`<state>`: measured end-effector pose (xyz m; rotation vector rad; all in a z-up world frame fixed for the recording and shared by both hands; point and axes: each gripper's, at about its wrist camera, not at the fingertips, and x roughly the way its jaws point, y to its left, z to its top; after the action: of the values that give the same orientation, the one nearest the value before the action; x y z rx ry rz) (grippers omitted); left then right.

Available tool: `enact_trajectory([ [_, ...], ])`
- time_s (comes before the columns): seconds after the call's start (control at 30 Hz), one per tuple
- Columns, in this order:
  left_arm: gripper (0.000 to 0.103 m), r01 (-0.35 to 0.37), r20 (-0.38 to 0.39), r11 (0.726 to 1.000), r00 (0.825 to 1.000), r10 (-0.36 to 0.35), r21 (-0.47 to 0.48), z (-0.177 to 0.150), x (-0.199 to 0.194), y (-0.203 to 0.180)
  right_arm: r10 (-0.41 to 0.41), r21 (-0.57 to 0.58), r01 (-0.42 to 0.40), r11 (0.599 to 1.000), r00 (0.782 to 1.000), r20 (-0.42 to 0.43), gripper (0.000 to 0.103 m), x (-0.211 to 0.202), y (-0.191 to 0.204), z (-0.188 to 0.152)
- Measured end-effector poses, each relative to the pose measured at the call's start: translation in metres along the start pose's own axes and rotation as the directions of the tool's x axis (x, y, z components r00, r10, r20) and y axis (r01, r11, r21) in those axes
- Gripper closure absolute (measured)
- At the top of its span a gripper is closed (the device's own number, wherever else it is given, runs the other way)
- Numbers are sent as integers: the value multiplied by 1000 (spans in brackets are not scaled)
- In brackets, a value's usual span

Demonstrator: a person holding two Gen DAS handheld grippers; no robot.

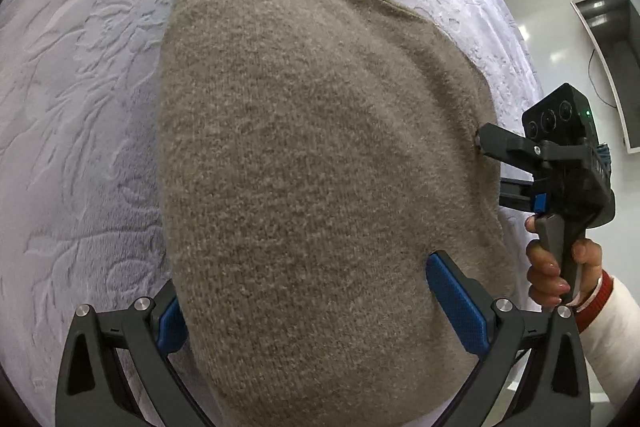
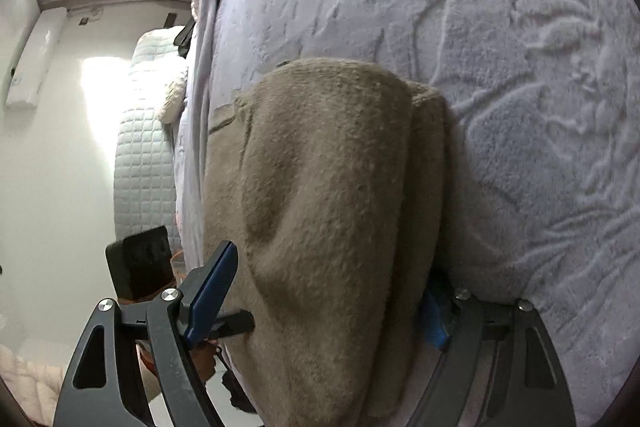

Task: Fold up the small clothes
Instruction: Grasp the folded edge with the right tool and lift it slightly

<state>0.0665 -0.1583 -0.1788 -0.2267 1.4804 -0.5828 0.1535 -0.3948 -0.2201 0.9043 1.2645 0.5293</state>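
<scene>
Both jaws stand wide astride the soft, limp sweater; grip its edges nearest each gripper.

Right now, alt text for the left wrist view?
A taupe knit garment lies on a pale embossed bedspread, filling the frame between the left gripper's open blue-padded fingers. The right gripper reaches its right edge.

Fuzzy taupe knit garment, folded in layers, flat on embossed lavender bedspread

Black fingers, blue pads (silver screws); white sleeve.
</scene>
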Motion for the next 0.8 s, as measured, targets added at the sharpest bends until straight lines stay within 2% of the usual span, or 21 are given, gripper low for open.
enact_trajectory([
  [0.03, 1, 1, 0, 1000, 1000, -1, -3, 1, 0, 0, -9, 13, 9, 1000, 1000, 7, 22, 1, 0, 0],
  [0.07, 10, 3, 11, 1000, 1000, -3, -6, 1, -1, -1, -27, 22, 26, 999, 1000, 9, 31, 0, -1, 0],
  [0.1, 14, -2, 27, 1000, 1000, 2, -5, 1, -4, -2, -49, 32, 49, 998, 999, 11, 40, 0, -2, 0],
  [0.13, 22, -2, 38, 1000, 999, 2, -4, 0, -8, -1, -39, 46, 39, 998, 999, 13, 57, 0, -4, 0],
  [0.17, 32, 5, 51, 1000, 999, -5, 0, -2, -14, 0, -16, 66, 14, 998, 999, 29, 64, -1, -5, -2],
  [0.2, 37, 9, 60, 1000, 998, -9, 6, -4, -18, 0, -5, 68, 3, 998, 999, 40, 68, -2, -4, -4],
  [0.27, 50, 24, 74, 999, 997, -26, 20, -5, -27, 0, 20, 65, -24, 998, 998, 65, 69, -6, 2, -8],
  [0.33, 53, 61, 79, 998, 995, -63, 22, -6, -37, 2, 67, 83, -73, 994, 995, 80, 70, -8, 6, -10],
  [0.47, 53, 131, 94, 990, 986, -135, 49, -10, -62, -2, 124, 100, -133, 986, 988, 98, 70, -12, 18, -16],
  [0.8, 53, 149, 128, 985, 979, -160, 91, -46, -125, 2, 176, 79, -184, 980, 979, 100, 70, -23, 79, -46],
])
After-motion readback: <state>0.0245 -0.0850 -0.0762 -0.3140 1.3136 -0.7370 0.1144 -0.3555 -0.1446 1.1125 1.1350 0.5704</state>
